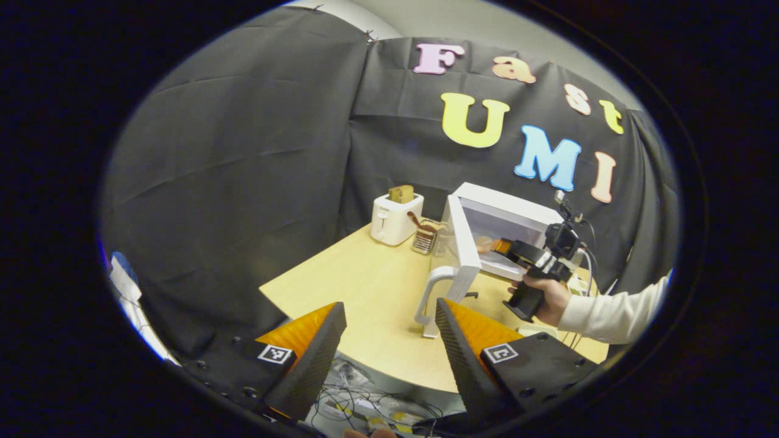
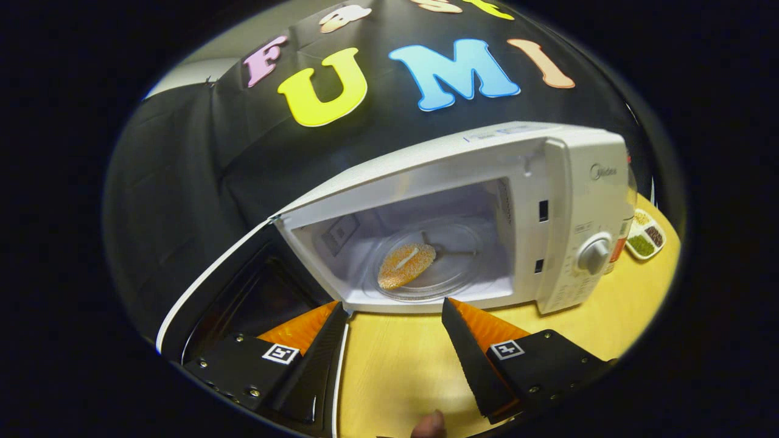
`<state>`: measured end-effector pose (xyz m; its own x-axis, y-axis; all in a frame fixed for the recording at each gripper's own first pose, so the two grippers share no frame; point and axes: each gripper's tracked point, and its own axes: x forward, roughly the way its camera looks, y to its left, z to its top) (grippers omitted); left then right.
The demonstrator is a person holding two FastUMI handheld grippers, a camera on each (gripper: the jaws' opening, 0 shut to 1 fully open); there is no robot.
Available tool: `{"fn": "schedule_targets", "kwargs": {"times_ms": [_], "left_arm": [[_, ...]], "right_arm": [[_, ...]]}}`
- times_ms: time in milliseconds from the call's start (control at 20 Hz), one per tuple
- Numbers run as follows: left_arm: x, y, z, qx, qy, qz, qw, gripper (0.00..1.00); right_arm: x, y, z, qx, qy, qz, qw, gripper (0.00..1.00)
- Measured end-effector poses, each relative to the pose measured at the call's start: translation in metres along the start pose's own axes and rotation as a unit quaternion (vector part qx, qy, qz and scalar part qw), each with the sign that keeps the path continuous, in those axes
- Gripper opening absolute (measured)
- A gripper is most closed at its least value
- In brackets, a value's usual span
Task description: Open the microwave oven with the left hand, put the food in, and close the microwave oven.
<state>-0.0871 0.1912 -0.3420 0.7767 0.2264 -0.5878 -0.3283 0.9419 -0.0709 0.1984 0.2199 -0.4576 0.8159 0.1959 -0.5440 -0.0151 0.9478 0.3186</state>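
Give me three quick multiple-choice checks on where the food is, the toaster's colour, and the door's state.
1. Where is the food?
A. on the glass turntable inside the microwave
B. on the table by the toaster
C. between the right gripper's fingers

2. What colour is the toaster?
A. red
B. white
C. black

3. The microwave door is:
A. shut
B. open
C. removed

Key: 1 A, the bread piece lies on the turntable in the microwave. 2 B, the toaster has a white body. 3 B, the door stands swung out; both the left gripper and the right gripper are open and empty.
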Motion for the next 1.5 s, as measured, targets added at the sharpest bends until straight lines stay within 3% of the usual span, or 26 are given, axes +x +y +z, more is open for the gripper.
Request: {"fn": "schedule_targets", "kwargs": {"times_ms": [50, 250, 350, 450, 550, 800, 900, 1000, 1100, 1150, 1350, 1500], "left_arm": [[0.013, 0.005, 0.001, 0.004, -0.001, -0.015, 1.000, 0.96], [0.059, 0.021, 0.004, 0.019, -0.009, -0.066, 0.998, 0.98], [0.081, 0.022, 0.001, 0.026, -0.006, -0.084, 0.996, 0.96], [0.104, 0.020, -0.002, 0.028, -0.004, -0.099, 0.995, 1.00], [0.127, 0.012, -0.013, 0.029, 0.014, -0.112, 0.993, 0.96], [0.168, -0.006, -0.036, 0.058, 0.047, -0.125, 0.989, 0.96], [0.173, -0.017, -0.033, 0.070, 0.042, -0.124, 0.989, 1.00], [0.171, -0.031, -0.034, 0.079, 0.041, -0.132, 0.987, 0.95], [0.169, -0.044, -0.037, 0.099, 0.046, -0.131, 0.985, 1.00], [0.170, -0.050, -0.039, 0.111, 0.048, -0.127, 0.985, 0.94], [0.166, -0.091, -0.034, 0.126, 0.042, -0.134, 0.982, 0.98], [0.177, -0.121, -0.031, 0.147, 0.044, -0.144, 0.978, 1.00]], "right_arm": [[-0.019, -0.001, 0.000, -0.011, 0.004, -0.001, 1.000, 0.98], [-0.097, -0.002, 0.010, -0.030, -0.015, -0.013, 0.999, 0.98], [-0.132, -0.002, 0.011, -0.035, -0.017, -0.016, 0.999, 0.98], [-0.160, -0.005, 0.015, -0.042, -0.024, -0.017, 0.999, 0.98], [-0.196, -0.008, 0.016, -0.049, -0.022, -0.022, 0.998, 0.98], [-0.267, -0.013, 0.020, -0.080, -0.027, -0.015, 0.996, 0.98], [-0.292, -0.020, 0.021, -0.092, -0.027, -0.014, 0.995, 0.98], [-0.313, -0.030, 0.022, -0.089, -0.031, -0.013, 0.995, 0.98], [-0.333, -0.045, 0.022, -0.094, -0.033, -0.014, 0.995, 0.98], [-0.343, -0.053, 0.022, -0.095, -0.034, -0.015, 0.995, 0.98], [-0.370, -0.074, 0.022, -0.061, -0.044, -0.005, 0.997, 0.98], [-0.380, -0.098, 0.020, -0.033, -0.042, -0.027, 0.998, 0.98]]}}
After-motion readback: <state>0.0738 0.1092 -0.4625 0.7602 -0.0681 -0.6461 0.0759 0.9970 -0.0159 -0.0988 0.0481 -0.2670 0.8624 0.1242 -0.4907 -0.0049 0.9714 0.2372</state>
